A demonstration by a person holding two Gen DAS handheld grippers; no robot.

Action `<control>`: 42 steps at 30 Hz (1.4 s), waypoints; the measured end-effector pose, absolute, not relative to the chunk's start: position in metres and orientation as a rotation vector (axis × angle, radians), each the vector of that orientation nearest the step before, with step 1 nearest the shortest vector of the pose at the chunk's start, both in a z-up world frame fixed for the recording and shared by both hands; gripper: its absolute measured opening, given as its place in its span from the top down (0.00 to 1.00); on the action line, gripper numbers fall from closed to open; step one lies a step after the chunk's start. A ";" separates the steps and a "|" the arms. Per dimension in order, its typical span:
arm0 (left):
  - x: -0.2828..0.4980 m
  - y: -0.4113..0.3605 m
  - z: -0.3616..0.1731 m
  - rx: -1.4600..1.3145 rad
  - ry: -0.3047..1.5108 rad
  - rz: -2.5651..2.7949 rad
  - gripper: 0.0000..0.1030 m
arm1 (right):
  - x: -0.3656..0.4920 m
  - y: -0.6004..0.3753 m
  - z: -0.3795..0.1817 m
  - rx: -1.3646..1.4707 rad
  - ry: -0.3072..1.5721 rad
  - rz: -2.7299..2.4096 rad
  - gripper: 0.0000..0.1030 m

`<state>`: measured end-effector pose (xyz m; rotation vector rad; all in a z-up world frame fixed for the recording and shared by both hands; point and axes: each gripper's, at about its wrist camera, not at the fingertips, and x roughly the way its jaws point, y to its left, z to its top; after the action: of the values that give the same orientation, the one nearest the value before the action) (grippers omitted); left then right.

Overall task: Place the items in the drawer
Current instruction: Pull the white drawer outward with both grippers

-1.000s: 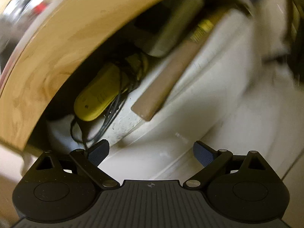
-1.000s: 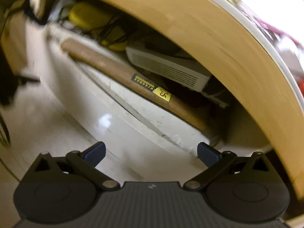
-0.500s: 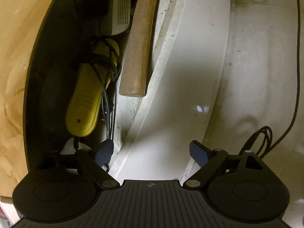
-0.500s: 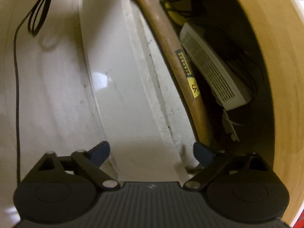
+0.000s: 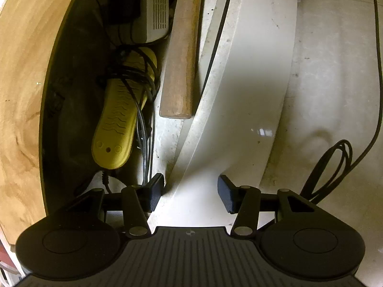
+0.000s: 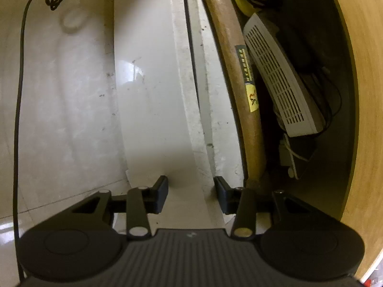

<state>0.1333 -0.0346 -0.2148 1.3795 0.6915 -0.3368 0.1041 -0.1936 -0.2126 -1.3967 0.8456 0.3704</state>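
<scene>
The left gripper (image 5: 190, 192) has its jaws partly apart, one blue pad on each side of the white drawer front (image 5: 251, 91), with a gap between the pads and the panel; nothing is gripped. The right gripper (image 6: 190, 192) stands the same way, partly parted astride that front panel, holding nothing.

Beyond them the open white drawer sits under a light plywood tabletop (image 5: 21, 95) whose edge curves over the compartment. Below is a pale glossy tiled floor (image 5: 330, 83), where a thin black cable (image 5: 335, 165) lies looped.

Inside, just behind the front, a long wooden hammer handle (image 5: 179, 67) lies parallel to the panel, its butt end toward the left gripper and a yellow label (image 6: 252, 98) nearer the right. Behind it lie a yellow shoe-shaped plastic device (image 5: 117, 124) wrapped in black cord, and a flat white vented box (image 6: 280, 83), both lengthwise along the drawer.
</scene>
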 end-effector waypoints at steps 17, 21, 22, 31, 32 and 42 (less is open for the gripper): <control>0.093 -0.034 -0.211 1.392 0.753 -0.366 0.56 | 0.025 -0.192 -0.205 -1.388 0.890 0.392 0.59; 0.086 -0.034 -0.203 1.381 0.785 -0.391 0.58 | 0.010 -0.182 -0.196 -1.381 0.914 0.410 0.60; 0.085 -0.035 -0.201 1.377 0.794 -0.398 0.58 | 0.008 -0.179 -0.193 -1.379 0.920 0.416 0.61; 0.068 -0.034 -0.196 1.396 0.847 -0.468 0.63 | 0.013 -0.171 -0.187 -1.361 0.975 0.492 0.65; 0.066 -0.034 -0.196 1.395 0.854 -0.475 0.64 | 0.015 -0.173 -0.187 -1.362 0.982 0.502 0.65; 0.043 -0.034 -0.193 1.396 0.921 -0.547 0.67 | 0.013 -0.183 -0.187 -1.358 1.043 0.590 0.69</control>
<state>0.0427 -0.0338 -0.1928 1.3965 0.9209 -0.5472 0.0133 -0.1825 -0.1873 -1.3581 1.0427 0.5901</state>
